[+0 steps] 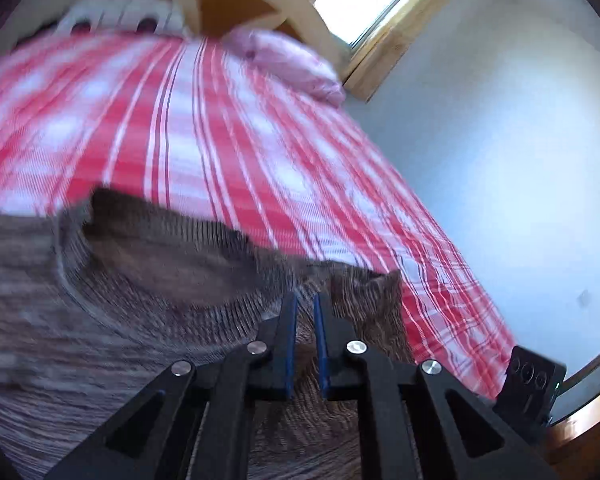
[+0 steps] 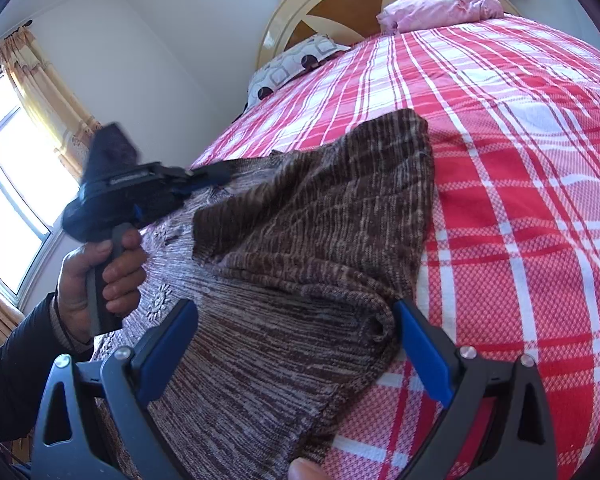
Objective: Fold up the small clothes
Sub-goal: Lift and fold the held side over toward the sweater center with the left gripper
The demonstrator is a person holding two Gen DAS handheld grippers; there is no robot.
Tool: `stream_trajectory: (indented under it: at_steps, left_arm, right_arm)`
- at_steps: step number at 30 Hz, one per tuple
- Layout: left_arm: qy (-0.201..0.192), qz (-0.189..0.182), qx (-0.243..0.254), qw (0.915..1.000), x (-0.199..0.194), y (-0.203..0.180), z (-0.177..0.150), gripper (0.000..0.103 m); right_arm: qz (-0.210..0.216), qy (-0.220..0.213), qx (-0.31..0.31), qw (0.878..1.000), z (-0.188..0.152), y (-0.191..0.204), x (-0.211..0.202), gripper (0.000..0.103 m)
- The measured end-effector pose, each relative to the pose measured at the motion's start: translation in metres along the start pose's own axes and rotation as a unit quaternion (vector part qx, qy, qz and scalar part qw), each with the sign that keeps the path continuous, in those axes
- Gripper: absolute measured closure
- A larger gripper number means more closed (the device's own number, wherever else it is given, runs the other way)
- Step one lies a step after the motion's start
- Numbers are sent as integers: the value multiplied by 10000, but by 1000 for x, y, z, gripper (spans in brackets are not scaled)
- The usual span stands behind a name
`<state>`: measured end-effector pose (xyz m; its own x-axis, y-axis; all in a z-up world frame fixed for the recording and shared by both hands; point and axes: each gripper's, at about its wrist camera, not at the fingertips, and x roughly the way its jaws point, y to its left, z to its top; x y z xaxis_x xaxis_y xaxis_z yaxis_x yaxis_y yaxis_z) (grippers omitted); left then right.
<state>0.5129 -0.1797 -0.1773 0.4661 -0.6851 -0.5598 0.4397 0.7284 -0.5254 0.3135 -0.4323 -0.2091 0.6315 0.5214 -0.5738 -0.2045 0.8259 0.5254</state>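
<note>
Fingers of the left gripper (image 1: 306, 300) stand nearly closed over the brown knit sweater (image 2: 300, 240) – whether they pinch cloth I cannot tell; the right gripper (image 2: 296, 320) gapes wide, holding nothing. Sweater lies on the plaid bedspread (image 2: 520, 160) with one flap turned over – folding looks begun, far from finished

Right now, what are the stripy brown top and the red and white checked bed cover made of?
The stripy brown top looks like soft knitted yarn, maybe wool or acrylic: fine ribbed rows and a matte, fuzzy surface show. The red and white checked bed cover looks like woven cotton: a tiny grid weave shows, with no shine.
</note>
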Motion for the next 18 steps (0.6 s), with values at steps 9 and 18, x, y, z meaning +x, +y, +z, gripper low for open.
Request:
stream_trajectory:
  at_steps: [9, 18]
  left_arm:
    - [654, -43, -909, 9937, 26, 32, -12, 33]
    - [1144, -649, -1461, 9805, 36, 35, -19, 18]
  right_arm:
    - [12, -6, 6, 10000, 0, 0, 0, 3]
    - [1, -1, -9, 10000, -1, 0, 0, 3]
